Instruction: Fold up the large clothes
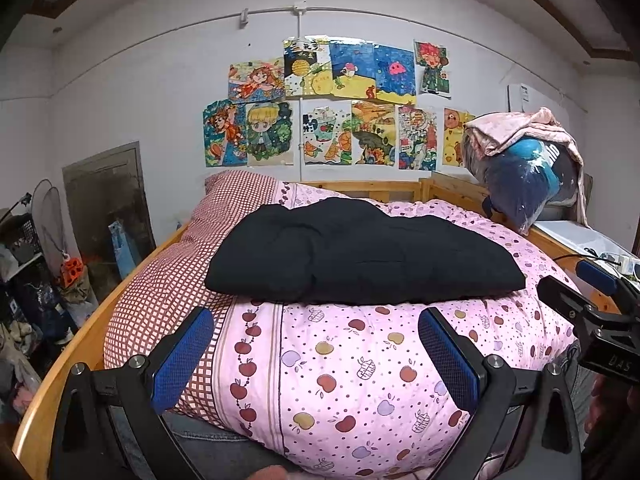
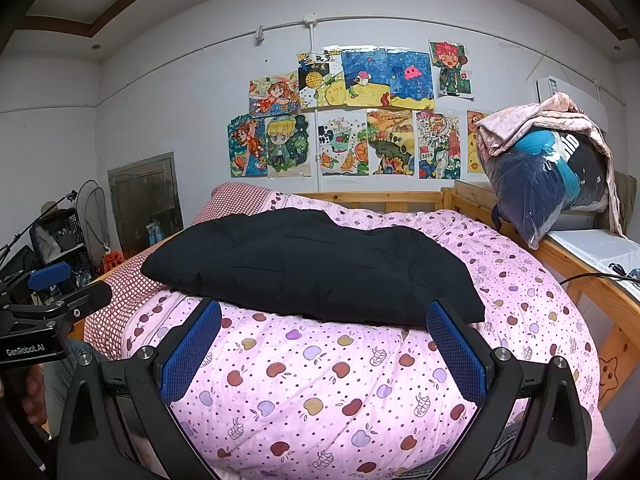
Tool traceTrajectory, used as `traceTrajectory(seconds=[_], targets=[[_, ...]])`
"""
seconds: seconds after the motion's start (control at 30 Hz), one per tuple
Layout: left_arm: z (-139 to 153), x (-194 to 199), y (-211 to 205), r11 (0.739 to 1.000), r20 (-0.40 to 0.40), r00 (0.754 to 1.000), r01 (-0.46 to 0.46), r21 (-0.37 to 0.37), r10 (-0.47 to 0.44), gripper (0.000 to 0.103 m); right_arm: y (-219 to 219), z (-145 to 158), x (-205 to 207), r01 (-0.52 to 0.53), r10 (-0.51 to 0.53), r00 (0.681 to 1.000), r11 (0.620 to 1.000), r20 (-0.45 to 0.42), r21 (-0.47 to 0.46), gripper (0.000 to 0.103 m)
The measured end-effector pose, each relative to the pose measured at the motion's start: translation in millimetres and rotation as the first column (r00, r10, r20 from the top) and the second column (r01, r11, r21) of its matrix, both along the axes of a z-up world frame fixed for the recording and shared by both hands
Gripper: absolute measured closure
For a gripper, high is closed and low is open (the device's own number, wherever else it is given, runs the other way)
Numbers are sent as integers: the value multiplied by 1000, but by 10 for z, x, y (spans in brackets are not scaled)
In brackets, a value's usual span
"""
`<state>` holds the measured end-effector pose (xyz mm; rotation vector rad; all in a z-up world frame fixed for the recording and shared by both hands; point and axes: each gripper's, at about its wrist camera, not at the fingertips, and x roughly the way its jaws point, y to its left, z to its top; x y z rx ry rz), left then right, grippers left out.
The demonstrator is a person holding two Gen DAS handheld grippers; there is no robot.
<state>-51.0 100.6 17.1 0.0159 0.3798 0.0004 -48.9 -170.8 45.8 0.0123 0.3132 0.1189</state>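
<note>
Left wrist view: left gripper (image 1: 316, 356) spread wide, holding nothing. Right gripper (image 2: 324, 354) likewise spread, empty. Folded black garment (image 1: 360, 254) lies just ahead of both, on pink quilt (image 1: 360, 360).

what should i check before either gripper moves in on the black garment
1. Left gripper open and empty: ok, blue pads spread, nothing between them.
2. Right gripper open and empty: ok, same.
3. Black garment already in a compact fold: ok, it lies as a thick bundle on the pink quilt; whether further folds are needed, cannot tell.
4. Near edge of the garment reachable: ok, it shows just beyond both sets of fingertips, uncovered.
5. Nothing lying on the garment: ok, its top is bare.
6. Bagged bundle on the wooden bed rail clear of the garment: ok, it sits apart, off to the right.
</note>
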Motion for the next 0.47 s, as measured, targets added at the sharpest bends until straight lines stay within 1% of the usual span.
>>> traceTrajectory(seconds=[0.27,0.47], targets=[[-39,20,31,1000,-6,1000,20,-16,-20,0,-2,-3,-7,-1,1,1000,1000,-1,0,2],[-61,27,22,1000,-14,1000,8,-14,-8,0,-8,-7,-7,-1,1,1000,1000,-2,3,2]])
